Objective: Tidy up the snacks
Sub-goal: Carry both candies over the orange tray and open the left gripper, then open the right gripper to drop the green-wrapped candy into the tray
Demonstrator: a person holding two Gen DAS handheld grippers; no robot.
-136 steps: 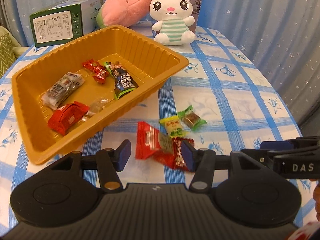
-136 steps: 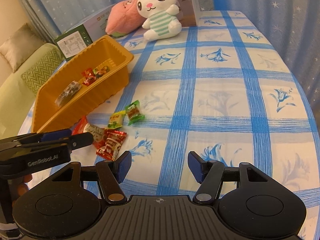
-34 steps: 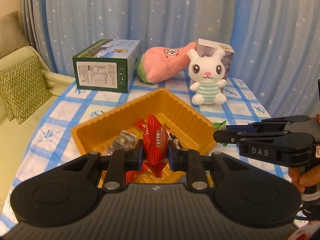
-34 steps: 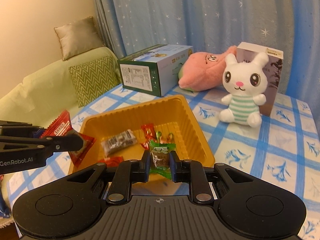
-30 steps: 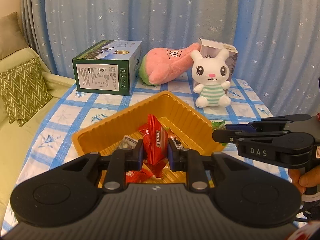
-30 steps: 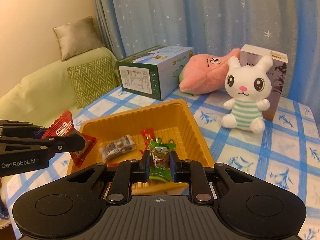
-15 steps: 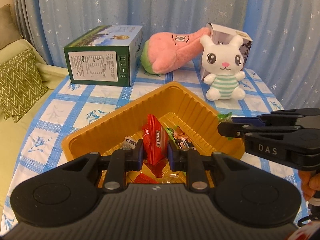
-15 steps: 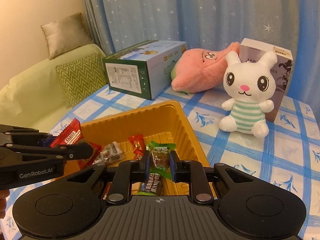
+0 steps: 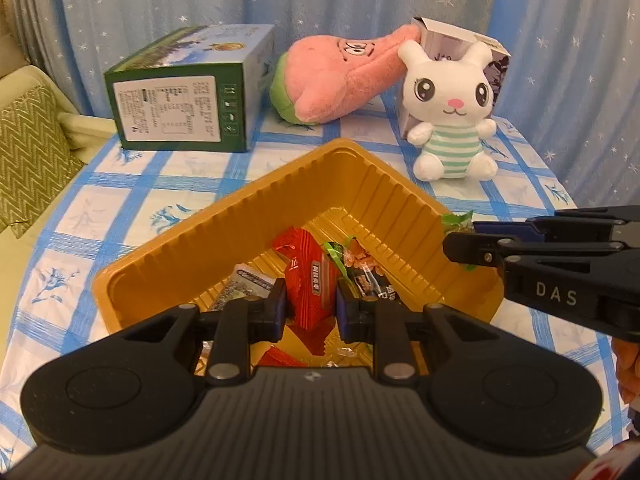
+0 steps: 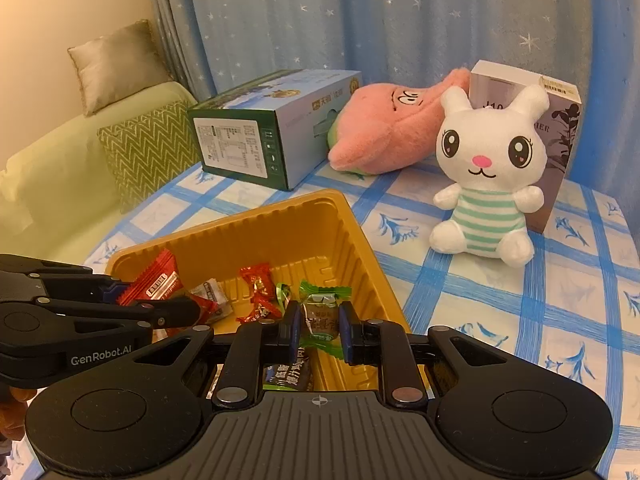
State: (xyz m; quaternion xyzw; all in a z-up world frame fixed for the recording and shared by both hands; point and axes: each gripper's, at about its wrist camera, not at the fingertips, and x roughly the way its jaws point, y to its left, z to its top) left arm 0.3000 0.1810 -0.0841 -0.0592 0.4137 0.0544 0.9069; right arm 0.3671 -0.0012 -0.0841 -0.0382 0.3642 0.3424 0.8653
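Currently, left gripper [image 9: 310,307] clamps a red snack packet [image 9: 308,280], its jaws just easing wider, over the orange tray [image 9: 192,248]. Right gripper [image 10: 319,330] clamps a green-wrapped candy [image 10: 320,312] above the tray's near right.

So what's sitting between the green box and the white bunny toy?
A pink plush toy lies between the green box and the white bunny, in both wrist views.

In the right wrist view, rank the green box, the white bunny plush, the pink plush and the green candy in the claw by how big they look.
1. green box
2. pink plush and white bunny plush, too alike to rank
3. green candy, smallest despite being nearest the camera
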